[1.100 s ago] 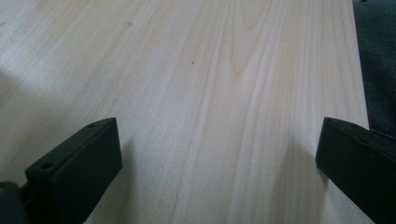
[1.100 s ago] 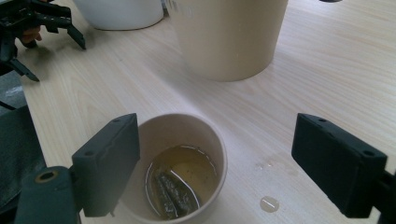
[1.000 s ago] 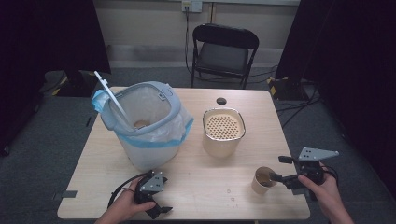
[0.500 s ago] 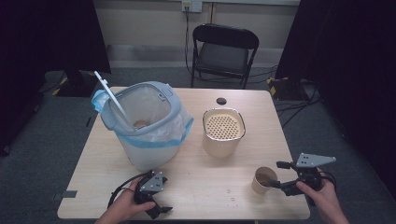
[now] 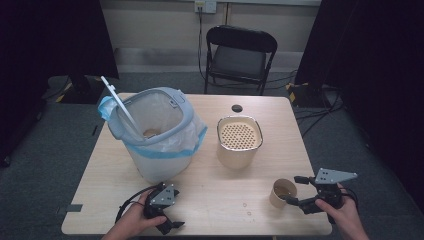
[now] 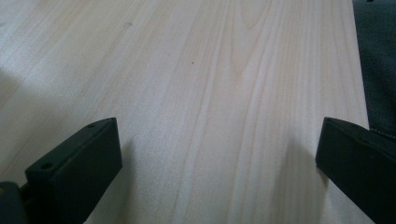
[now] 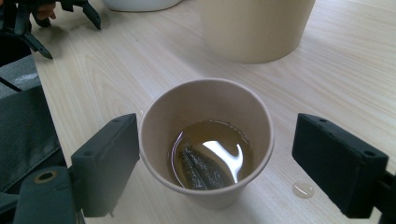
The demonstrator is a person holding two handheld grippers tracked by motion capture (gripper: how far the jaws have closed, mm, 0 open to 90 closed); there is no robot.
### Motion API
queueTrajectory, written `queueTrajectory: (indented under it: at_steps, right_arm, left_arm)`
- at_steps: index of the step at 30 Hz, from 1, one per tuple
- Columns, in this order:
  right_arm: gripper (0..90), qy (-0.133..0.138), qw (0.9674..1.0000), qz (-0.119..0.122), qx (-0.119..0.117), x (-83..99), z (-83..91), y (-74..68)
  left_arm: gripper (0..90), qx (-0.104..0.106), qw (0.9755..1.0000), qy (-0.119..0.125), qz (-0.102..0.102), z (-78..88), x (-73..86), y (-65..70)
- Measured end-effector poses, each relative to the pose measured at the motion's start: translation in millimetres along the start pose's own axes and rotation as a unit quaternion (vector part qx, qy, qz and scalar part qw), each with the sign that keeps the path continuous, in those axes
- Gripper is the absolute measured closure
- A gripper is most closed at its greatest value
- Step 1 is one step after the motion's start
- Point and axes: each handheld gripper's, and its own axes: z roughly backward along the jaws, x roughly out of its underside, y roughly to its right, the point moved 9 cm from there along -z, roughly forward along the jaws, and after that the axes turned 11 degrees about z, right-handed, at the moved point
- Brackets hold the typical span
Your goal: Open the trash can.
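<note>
The wooden table (image 5: 210,200) carries, at its left, a white bin (image 5: 150,135) lined with a blue-edged bag, its lid raised. Right of it stands a cream container (image 5: 239,142) with a perforated top. A paper cup (image 5: 282,192) sits near the table's front right corner, upright, holding brown liquid and a tea bag (image 7: 201,165). The right gripper (image 5: 296,190) lies level at the cup, jaws wide: in the right gripper view the cup (image 7: 205,140) stands between them, one jaw touching or just beside its wall, the other clear of it. A small drop (image 7: 302,189) lies on the table beside the cup. The left gripper (image 5: 165,212) rests at the front edge, jaws wide over bare wood.
</note>
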Motion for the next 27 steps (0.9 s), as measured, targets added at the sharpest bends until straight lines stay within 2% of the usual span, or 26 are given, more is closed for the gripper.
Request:
queueTrajectory:
  at_steps: [12,22,27]
  right_arm:
    - [14.3,0.001,0.9999,0.014,-0.007,8.5,-7.5,-5.4]
    - [14.4,-0.004,0.9998,0.019,-0.005,23.9,-23.3,-6.7]
    - [15.4,-0.003,0.9999,0.015,-0.002,28.3,-31.1,-6.4]
  left_arm:
    - [0.0,0.001,1.0000,0.001,0.000,-0.2,-0.2,0.1]
    - [0.0,0.000,1.0000,0.000,0.000,-0.1,-0.1,0.0]
    - [0.0,0.000,1.0000,0.000,0.000,0.0,-0.1,0.0]
